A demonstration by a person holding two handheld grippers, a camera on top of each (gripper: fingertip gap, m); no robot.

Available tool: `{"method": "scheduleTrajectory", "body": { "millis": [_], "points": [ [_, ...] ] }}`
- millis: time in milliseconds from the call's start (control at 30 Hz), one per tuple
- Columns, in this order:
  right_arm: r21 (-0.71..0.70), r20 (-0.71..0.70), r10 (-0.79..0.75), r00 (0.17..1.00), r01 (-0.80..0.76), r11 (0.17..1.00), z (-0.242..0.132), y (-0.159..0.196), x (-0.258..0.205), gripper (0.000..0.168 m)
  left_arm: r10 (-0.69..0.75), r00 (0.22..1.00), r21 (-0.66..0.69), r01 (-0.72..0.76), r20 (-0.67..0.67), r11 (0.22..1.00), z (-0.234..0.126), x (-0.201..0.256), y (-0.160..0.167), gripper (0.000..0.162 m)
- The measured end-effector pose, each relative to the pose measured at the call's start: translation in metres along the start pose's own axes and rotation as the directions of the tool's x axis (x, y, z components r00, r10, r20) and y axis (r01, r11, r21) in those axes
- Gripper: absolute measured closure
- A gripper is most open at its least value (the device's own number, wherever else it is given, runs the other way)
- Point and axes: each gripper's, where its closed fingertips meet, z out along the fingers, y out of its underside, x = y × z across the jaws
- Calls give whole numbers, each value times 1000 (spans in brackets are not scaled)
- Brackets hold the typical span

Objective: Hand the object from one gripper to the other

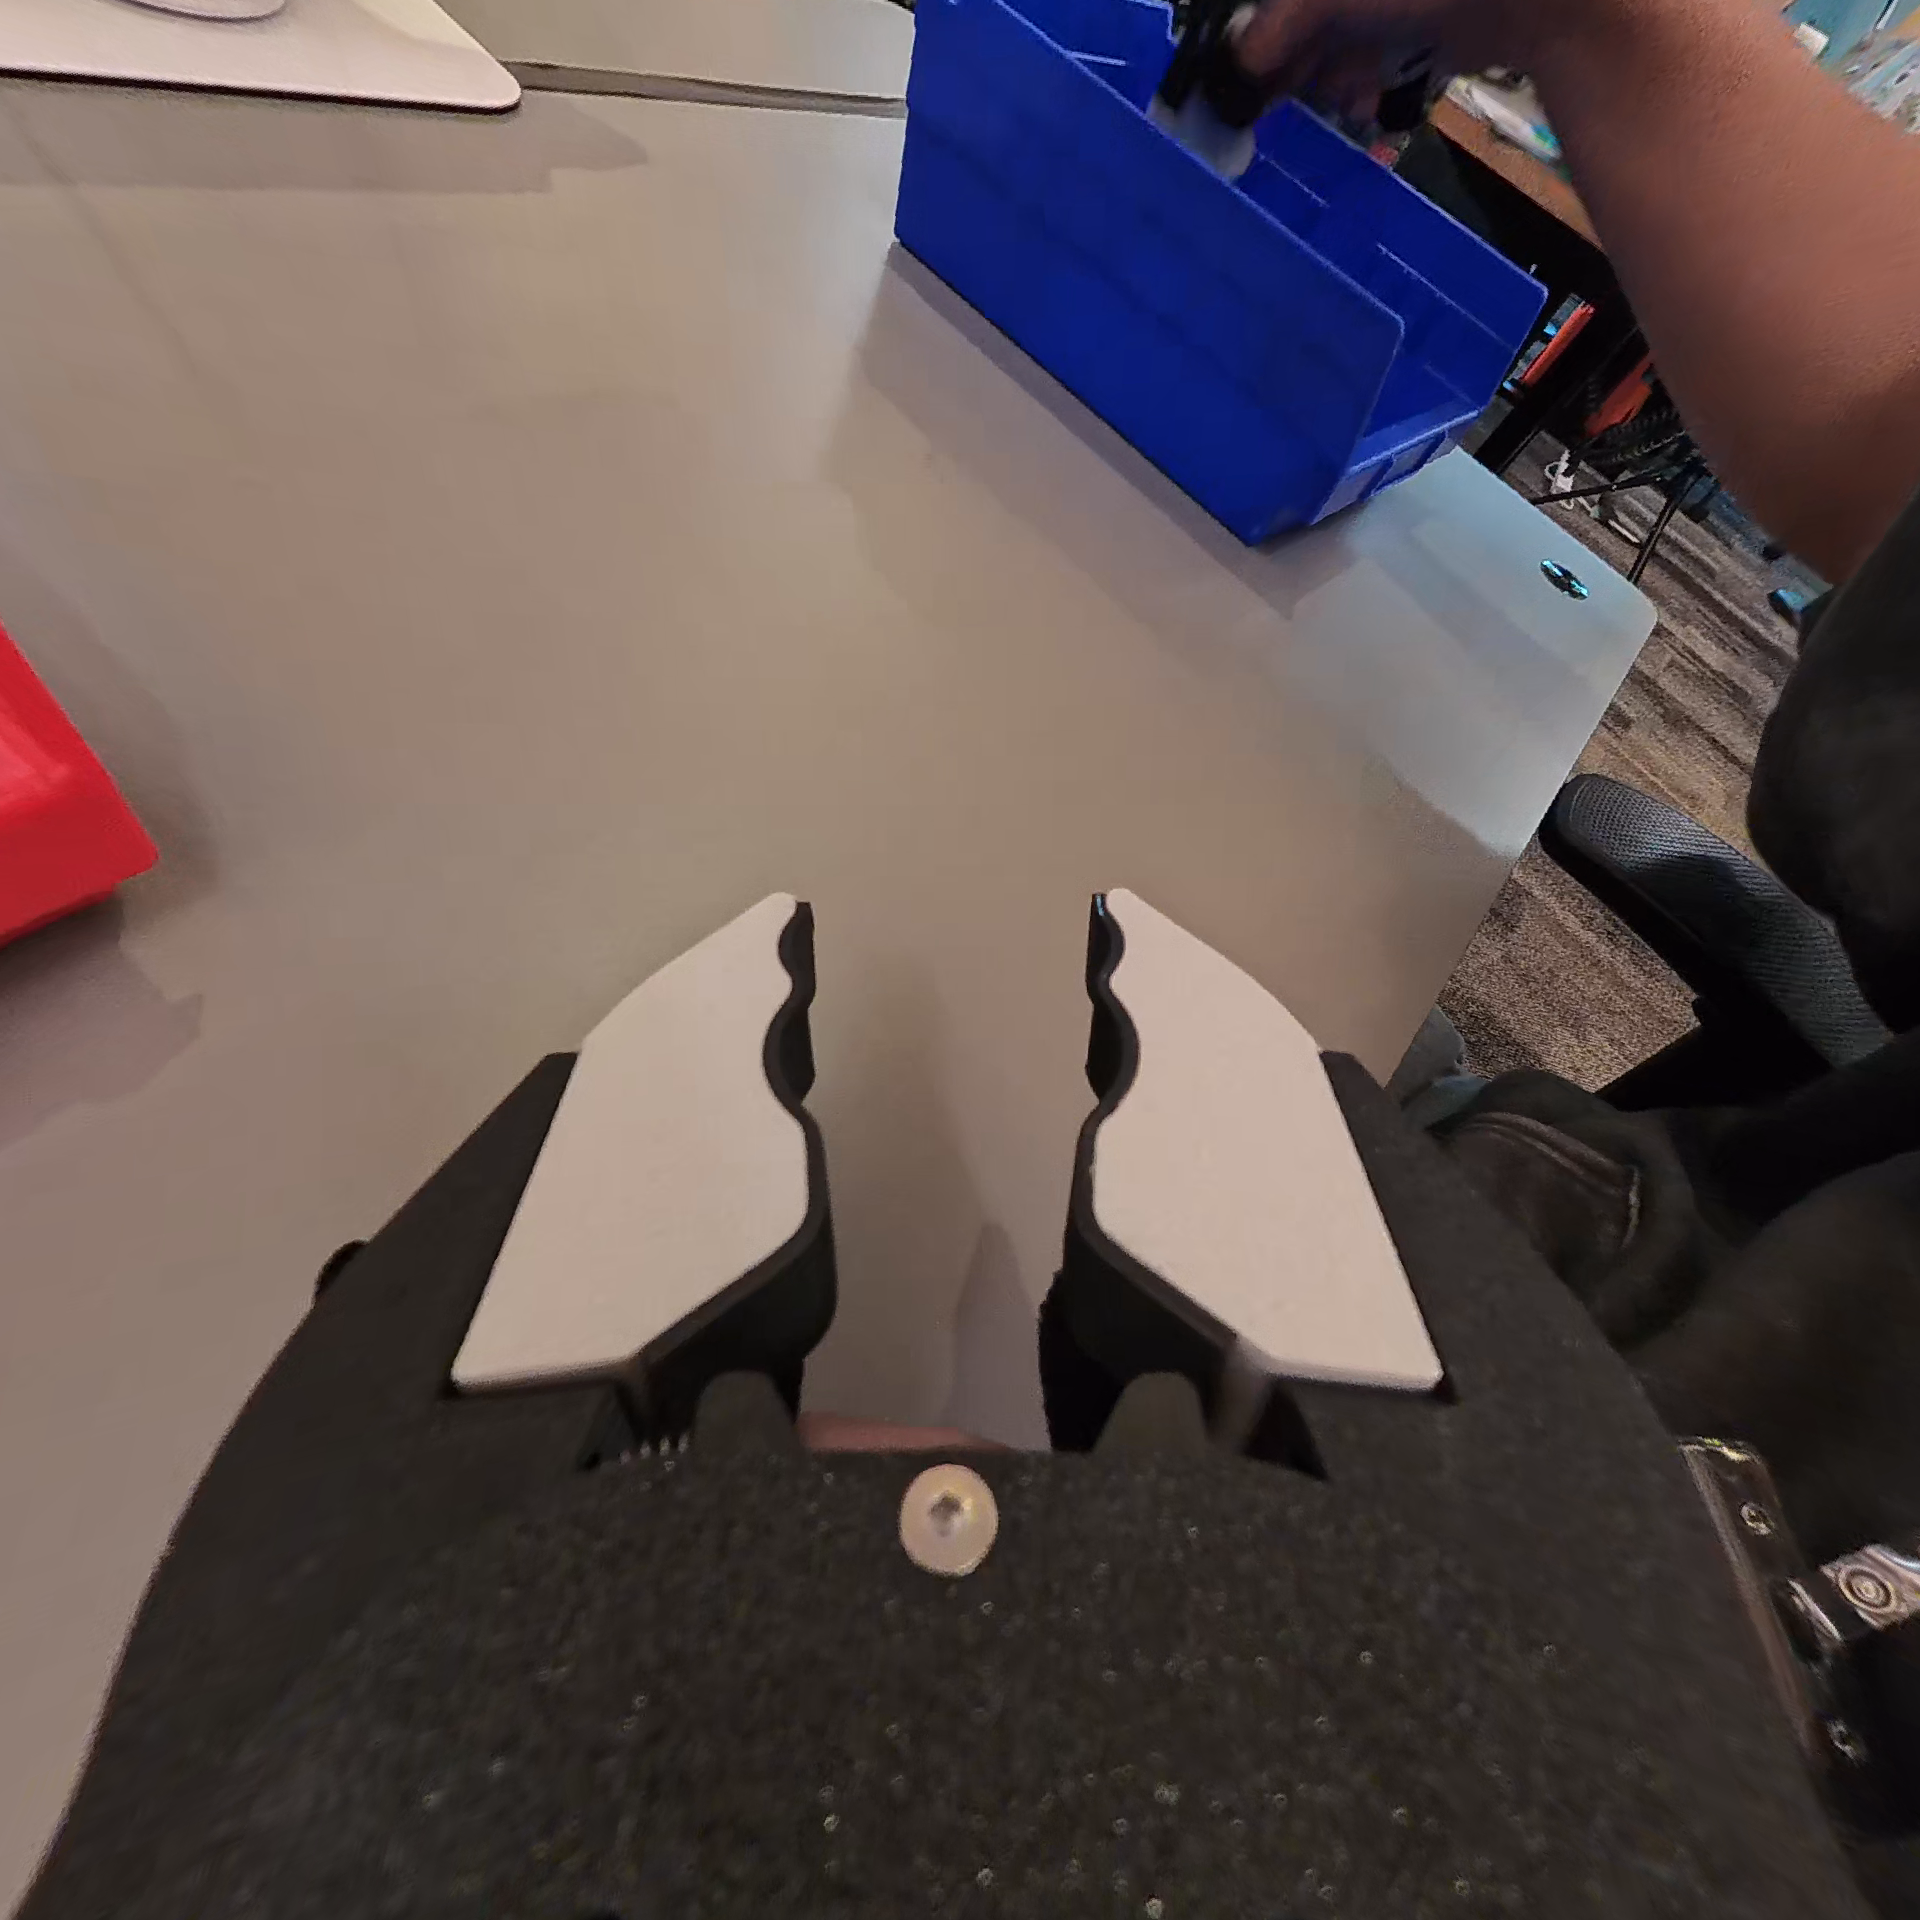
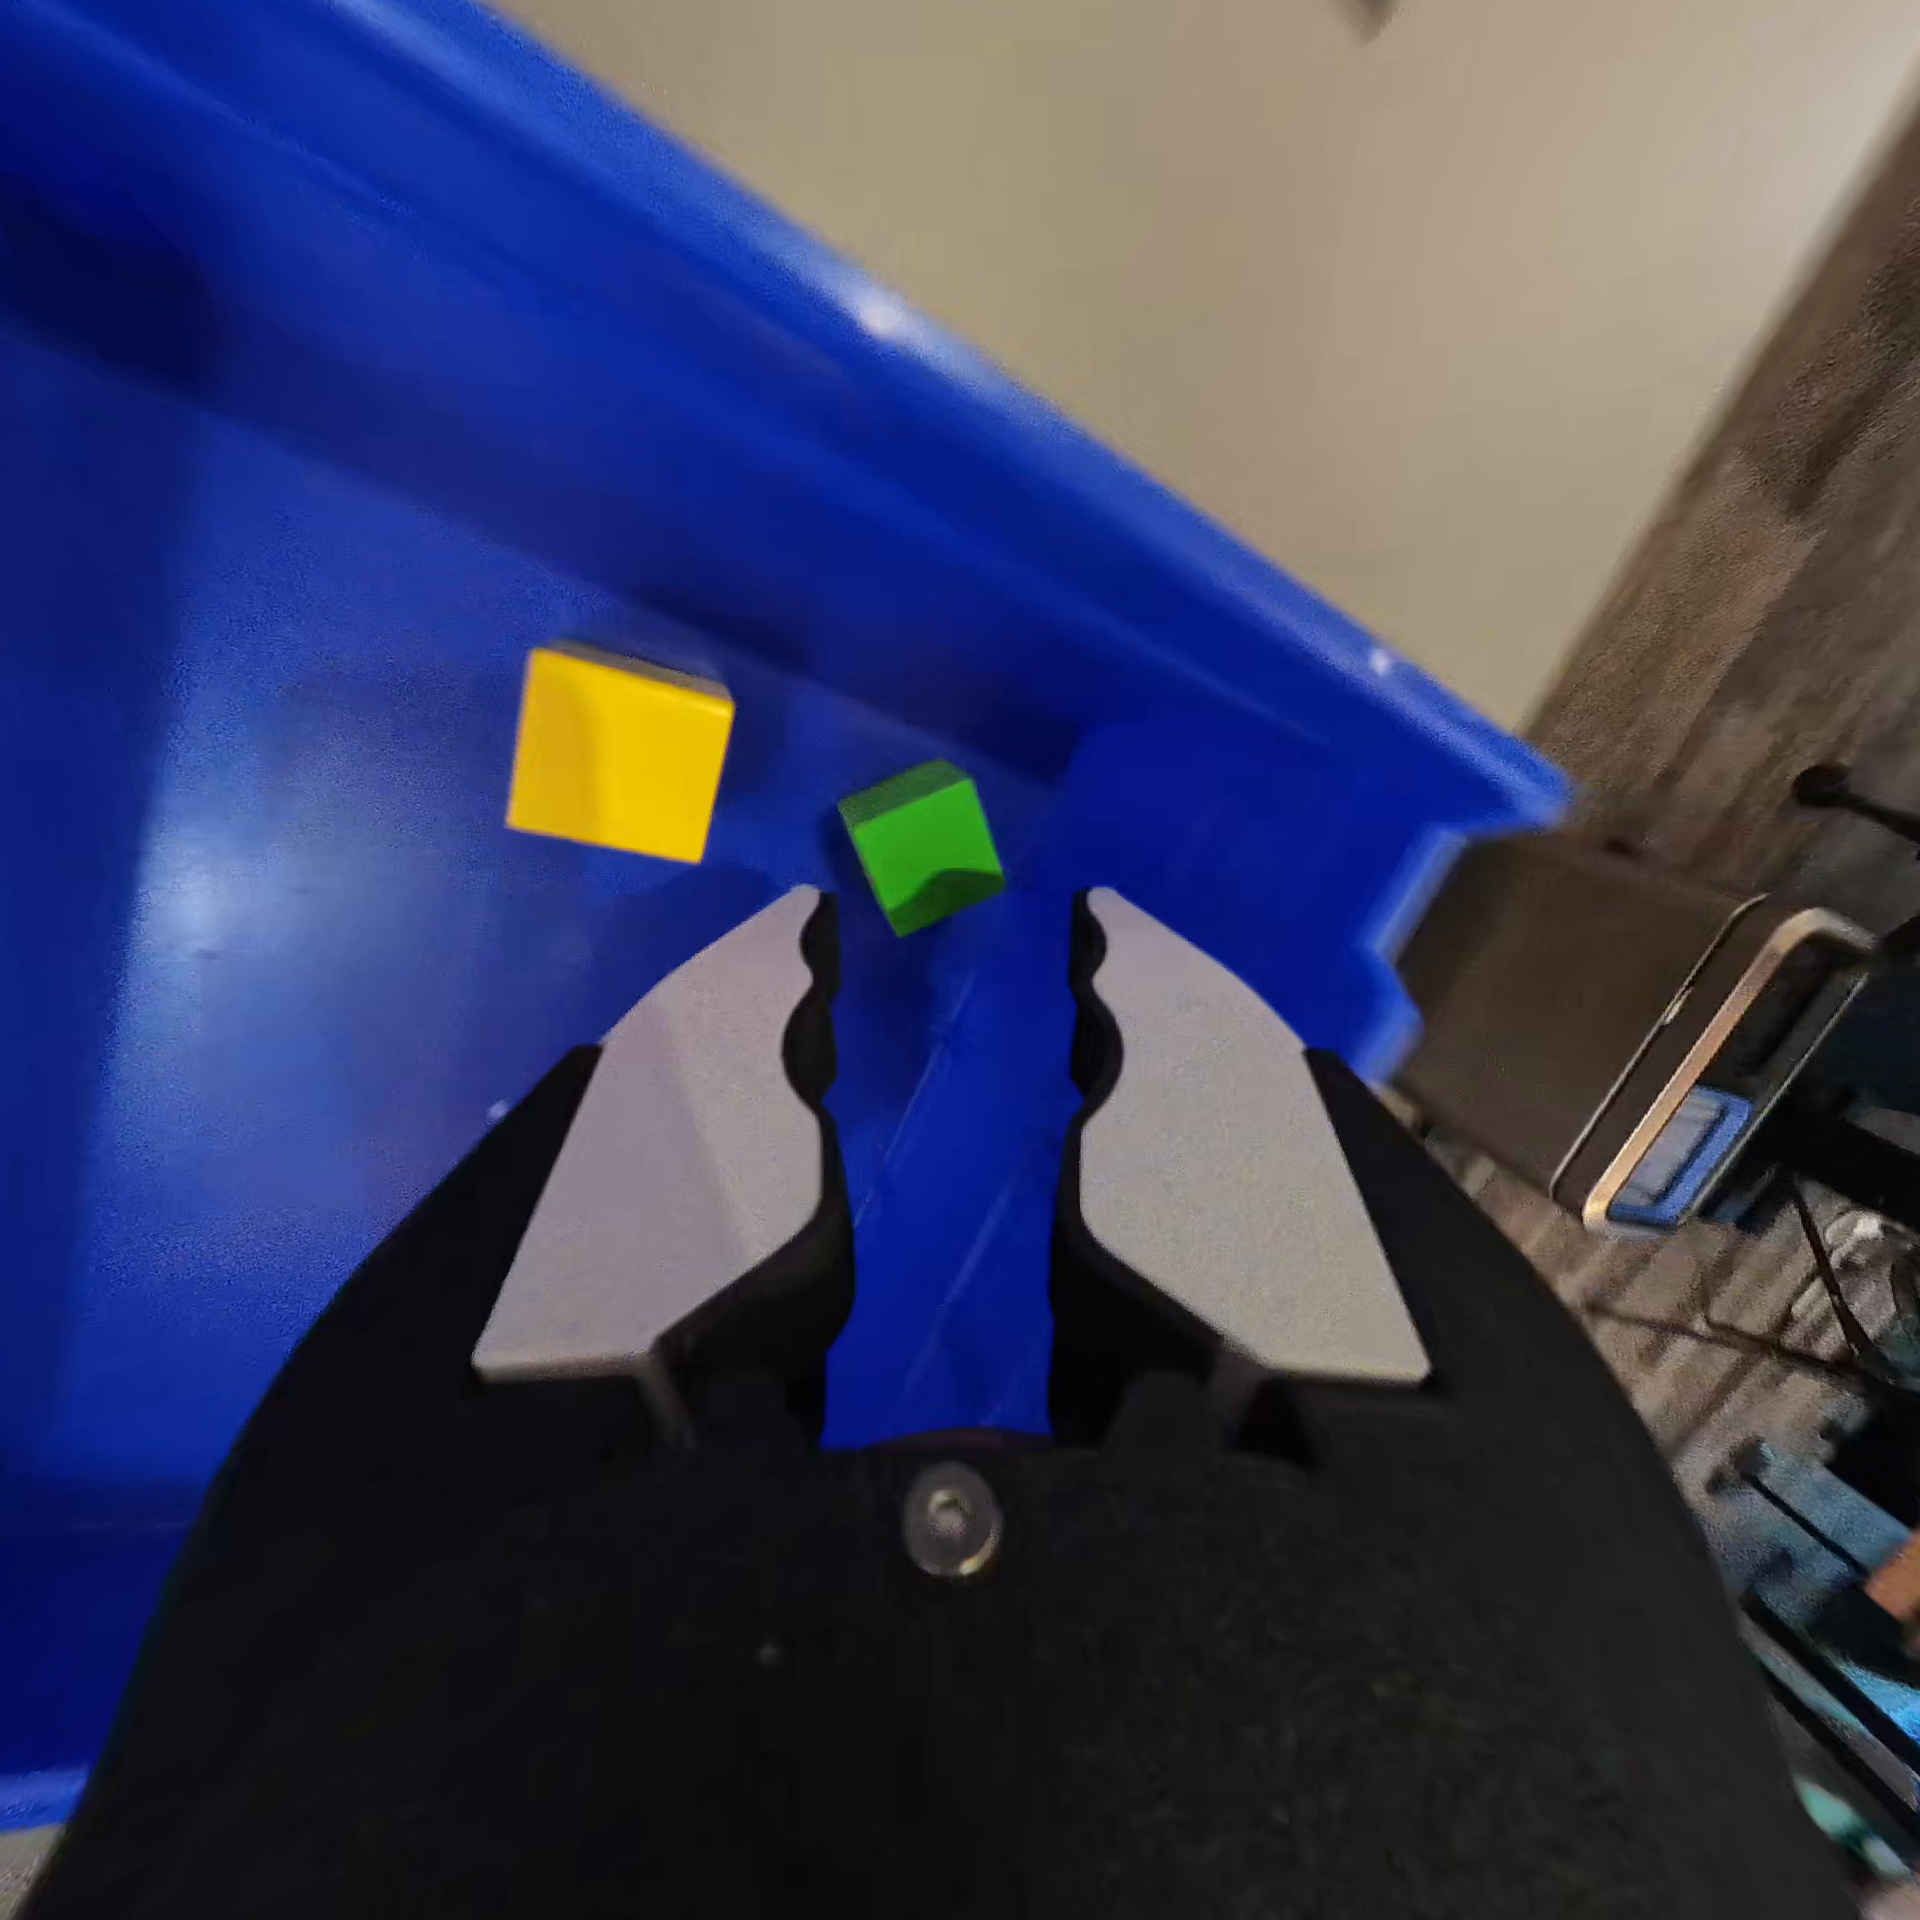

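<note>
A green cube point(image 2: 920, 847) and a larger yellow cube point(image 2: 620, 753) lie on the floor of a blue bin point(image 2: 312, 727). My right gripper point(image 2: 951, 914) is open and empty inside the bin, its tips just short of the green cube, which sits slightly left of the gap. My left gripper point(image 1: 948, 914) is open and empty, low over the grey table point(image 1: 520, 520). In the left wrist view the blue bin point(image 1: 1143, 281) stands at the far right, and the right gripper point(image 1: 1205, 94) reaches into it, held by a person's arm point(image 1: 1714, 229).
A red bin point(image 1: 52, 790) sits at the left edge of the table. A white flat board point(image 1: 312, 52) lies at the far left. The table's right edge point(image 1: 1558, 748) drops to carpet, with a black chair point(image 1: 1714, 914) beside it.
</note>
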Motion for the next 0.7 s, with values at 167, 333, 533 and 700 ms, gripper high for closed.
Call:
{"method": "scheduleTrajectory", "body": {
  "millis": [167,333,533,700],
  "points": [
    [475,-101,148,984,-83,876,-126,-1,1,126,7,1000,1,-7,9,1000,-1,-1,0,112],
    [711,86,89,992,-124,692,-183,44,-92,126,4,1000,2,-4,5,1000,-1,0,-1,112],
    [833,244,118,963,-270,482,-173,106,-199,122,54,994,10,-55,90,998,-7,-12,-5,113],
    [827,320,228,919,-389,406,-140,141,-212,123,80,986,14,-83,143,996,-13,-22,-10,112]
  ]
}}
